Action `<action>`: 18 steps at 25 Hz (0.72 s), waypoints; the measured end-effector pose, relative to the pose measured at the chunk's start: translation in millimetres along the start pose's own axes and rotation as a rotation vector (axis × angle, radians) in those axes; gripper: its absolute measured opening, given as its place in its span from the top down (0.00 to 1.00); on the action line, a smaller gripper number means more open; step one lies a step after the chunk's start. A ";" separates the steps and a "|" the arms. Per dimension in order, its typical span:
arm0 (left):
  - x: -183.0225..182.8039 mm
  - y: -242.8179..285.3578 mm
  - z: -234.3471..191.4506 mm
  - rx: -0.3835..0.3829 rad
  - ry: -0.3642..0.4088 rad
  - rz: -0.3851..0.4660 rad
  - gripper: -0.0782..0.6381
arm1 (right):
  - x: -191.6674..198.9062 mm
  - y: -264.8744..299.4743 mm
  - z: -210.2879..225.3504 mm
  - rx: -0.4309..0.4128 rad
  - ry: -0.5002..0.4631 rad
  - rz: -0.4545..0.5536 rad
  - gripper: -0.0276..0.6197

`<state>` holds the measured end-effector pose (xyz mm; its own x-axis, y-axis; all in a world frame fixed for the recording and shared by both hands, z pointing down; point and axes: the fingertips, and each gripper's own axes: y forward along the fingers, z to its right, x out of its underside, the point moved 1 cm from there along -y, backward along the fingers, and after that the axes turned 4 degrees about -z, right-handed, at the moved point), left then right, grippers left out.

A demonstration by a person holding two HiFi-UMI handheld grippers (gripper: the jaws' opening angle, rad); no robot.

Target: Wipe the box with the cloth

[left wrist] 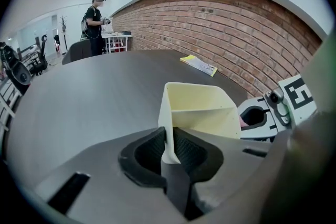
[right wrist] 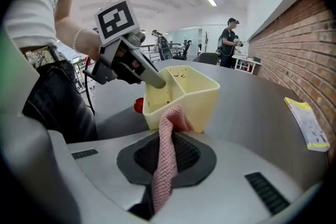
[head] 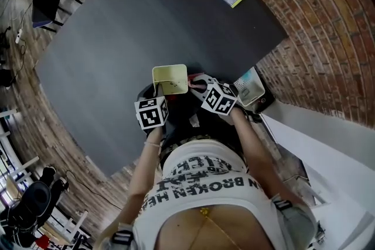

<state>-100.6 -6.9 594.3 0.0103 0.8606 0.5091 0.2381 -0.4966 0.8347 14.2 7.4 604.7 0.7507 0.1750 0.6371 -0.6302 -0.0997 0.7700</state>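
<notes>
Box [head: 170,79], cream and open-topped, is at the near edge of the dark surface [head: 146,20], just in front of the person's lap. No view shows whether its base rests there or hangs free. The left gripper [left wrist: 169,152] has its fingers closed on one thin side wall, so I judge that a firm wipe could twist the box about that narrow pinch or pull it loose. The right gripper [right wrist: 167,149] has its fingers clamped on a pink cloth [right wrist: 167,134], whose short free end touches the box's near outer corner. With so little cloth showing, the fingers might scrape the wall, or the fold might slip out. Dark specks [right wrist: 178,75] inside the box are too small to identify, as is a red thing [right wrist: 138,105] behind its lower edge.
</notes>
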 end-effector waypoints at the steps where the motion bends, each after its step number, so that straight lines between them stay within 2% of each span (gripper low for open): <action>1: 1.0 -0.5 0.3 -0.002 -0.011 0.002 0.85 | -0.6 0.6 3.8 0.003 0.007 -0.002 0.93; 9: 13.2 -8.9 -8.6 -0.003 -0.179 0.039 0.84 | -11.0 12.6 23.0 0.002 -0.022 -0.028 0.93; 18: 12.9 -10.9 -14.0 0.009 -0.215 0.057 0.85 | -10.1 5.3 -3.2 -0.084 -0.073 -0.058 0.93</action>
<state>-116.6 8.1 594.7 0.2307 0.8357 0.4983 0.2395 -0.5451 0.8034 2.6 8.2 602.3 0.7967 0.1061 0.5950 -0.5976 -0.0084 0.8017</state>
